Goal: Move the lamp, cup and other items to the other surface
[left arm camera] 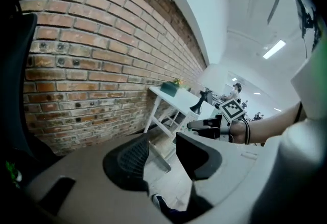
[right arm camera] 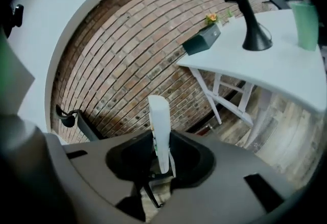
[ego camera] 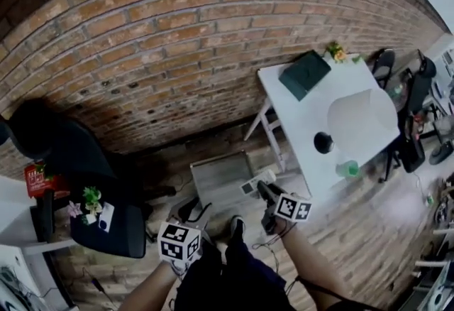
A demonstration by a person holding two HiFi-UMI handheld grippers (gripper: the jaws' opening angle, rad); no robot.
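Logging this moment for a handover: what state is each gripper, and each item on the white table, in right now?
left gripper: fingers apart, nothing between them.
right gripper: shut on a white remote control, which stands on end.
lamp: upright on the white table; whether it is lit cannot be told.
green cup: upright, beside the lamp.
dark green box: at the table's wall-side corner.

1. Ahead of you, brick wall (ego camera: 177,33) fills the view.
2. On your left, black office chair (ego camera: 78,153) against that wall.
3. Grey panel (ego camera: 220,178) lying flat on the wooden floor (ego camera: 369,231).
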